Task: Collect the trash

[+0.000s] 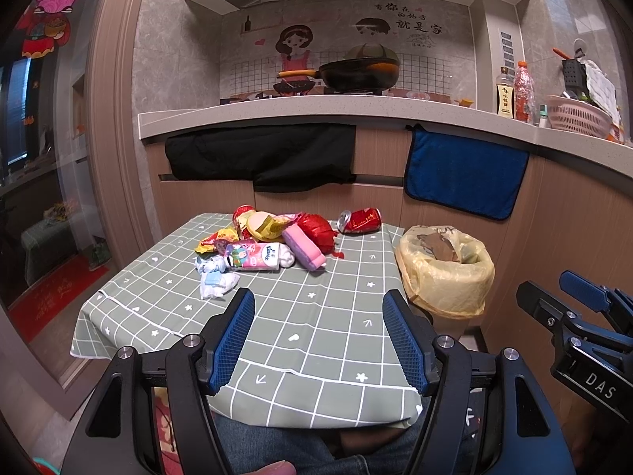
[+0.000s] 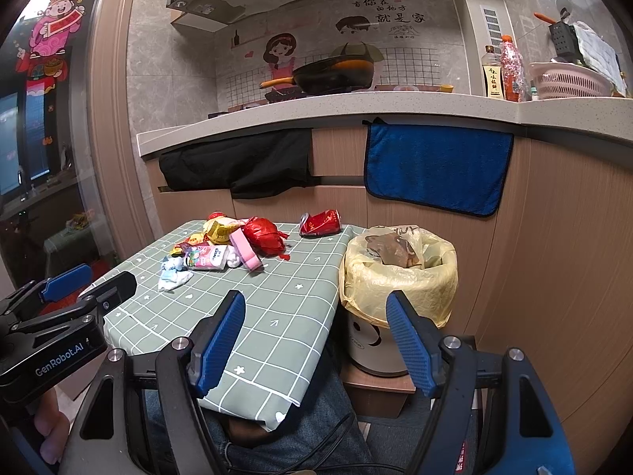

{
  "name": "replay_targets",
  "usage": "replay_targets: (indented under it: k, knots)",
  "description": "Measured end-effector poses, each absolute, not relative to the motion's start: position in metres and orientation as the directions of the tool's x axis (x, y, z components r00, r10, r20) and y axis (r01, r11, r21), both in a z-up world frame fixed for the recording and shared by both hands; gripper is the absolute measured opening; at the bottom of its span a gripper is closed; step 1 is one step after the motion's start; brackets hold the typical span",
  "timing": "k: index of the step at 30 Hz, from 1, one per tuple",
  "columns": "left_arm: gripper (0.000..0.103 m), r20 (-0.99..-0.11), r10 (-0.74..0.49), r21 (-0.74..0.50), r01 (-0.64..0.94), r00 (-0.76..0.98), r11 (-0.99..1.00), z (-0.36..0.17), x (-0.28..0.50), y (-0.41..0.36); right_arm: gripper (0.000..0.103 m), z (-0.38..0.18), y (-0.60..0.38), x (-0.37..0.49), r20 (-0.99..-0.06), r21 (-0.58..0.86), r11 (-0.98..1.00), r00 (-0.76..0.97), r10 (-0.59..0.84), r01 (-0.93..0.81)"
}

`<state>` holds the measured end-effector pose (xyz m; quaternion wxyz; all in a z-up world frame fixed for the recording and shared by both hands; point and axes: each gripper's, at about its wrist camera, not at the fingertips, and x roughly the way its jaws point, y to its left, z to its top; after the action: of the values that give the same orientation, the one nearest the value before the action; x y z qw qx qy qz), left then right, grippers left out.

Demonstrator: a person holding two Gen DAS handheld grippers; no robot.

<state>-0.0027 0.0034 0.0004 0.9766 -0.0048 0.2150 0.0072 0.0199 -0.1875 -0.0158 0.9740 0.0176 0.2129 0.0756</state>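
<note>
A small table with a green checked cloth fills the middle of both views, set against a wooden kitchen counter. At its far end, in the centre of the frame, lies a heap of trash: a pink tissue pack lying on its side, a pink sponge touching it on the right, a crumpled red bag behind the sponge, yellow snack wrappers at the back of the heap, and crumpled white paper nearest the camera. A crushed red can lies apart from the heap, to its right, near the table's far right corner. Just beside the table's right edge stands a trash bin lined with a yellow bag, with brown scraps already inside. The left gripper hovers over the near part of the table, fingers spread wide and holding nothing. The right gripper is likewise wide open and empty, one blue finger above the cloth and the other in front of the bin. Each gripper shows at the edge of the other's view. Along the bottom of the frame, a person's jeans appear under the table edge. On the counter front hang a black cloth and a blue towel; above, a black wok sits on the stove.
</note>
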Motion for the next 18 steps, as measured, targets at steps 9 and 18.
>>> replay_targets:
  k: [9,18]
  knots:
    - [0.068,-0.42,0.014,-0.006,-0.018,0.908,1.0,0.001,-0.001,0.003,0.071,-0.015,-0.191,0.02,-0.41,0.069,0.988,0.899,0.153,-0.137]
    - [0.068,-0.391,-0.013,-0.025,0.004,0.92,1.0,0.012,0.011,0.002,0.071,-0.011,-0.197,0.025,-0.404,0.076,0.988,0.902,0.154,-0.134]
